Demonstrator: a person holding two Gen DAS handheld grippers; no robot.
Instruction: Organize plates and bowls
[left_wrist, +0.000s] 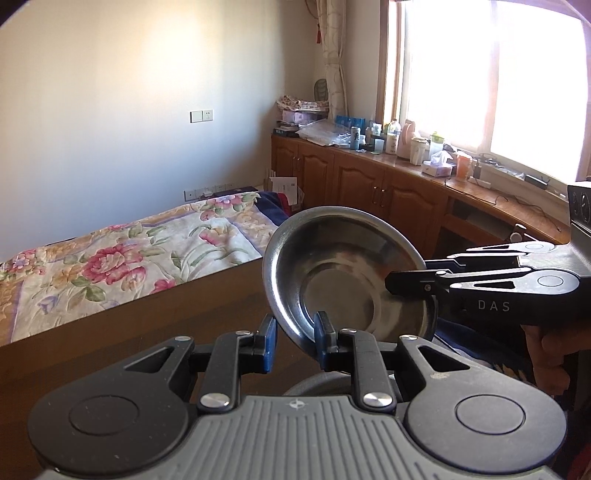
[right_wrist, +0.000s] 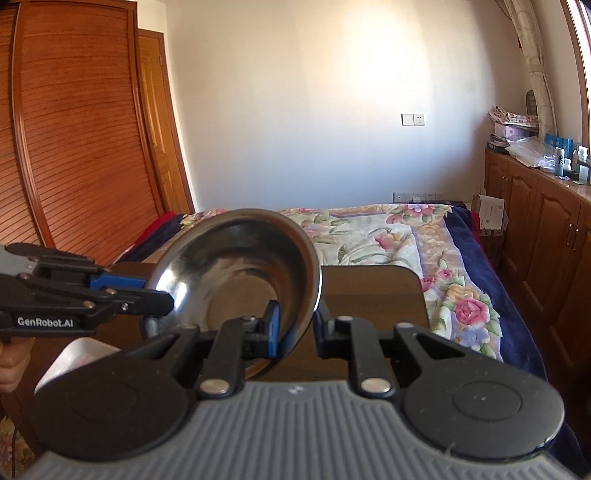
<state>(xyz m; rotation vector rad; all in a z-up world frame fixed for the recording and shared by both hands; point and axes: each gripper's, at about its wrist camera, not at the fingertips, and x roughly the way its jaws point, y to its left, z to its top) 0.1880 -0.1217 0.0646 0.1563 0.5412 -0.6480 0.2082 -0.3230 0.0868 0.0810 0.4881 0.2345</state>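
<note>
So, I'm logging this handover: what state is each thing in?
steel bowl: off the table, tilted, empty
left gripper: fingers either side of the bowl's rim; clamp unclear
right gripper: fingers either side of the rim; clamp unclear
cabinet doors: shut
wardrobe doors: shut
curtain: drawn aside

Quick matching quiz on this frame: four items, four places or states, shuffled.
1. steel bowl
2. quilt
3. cabinets
4. louvered doors

A. wooden, below the window
B. floral, spread on the bed
C. reddish wood, left of the bed in the right wrist view
D. tilted in the air, rim between the fingers of the left gripper and the right gripper

Pairs: 1-D, 2-B, 3-A, 4-C
</note>
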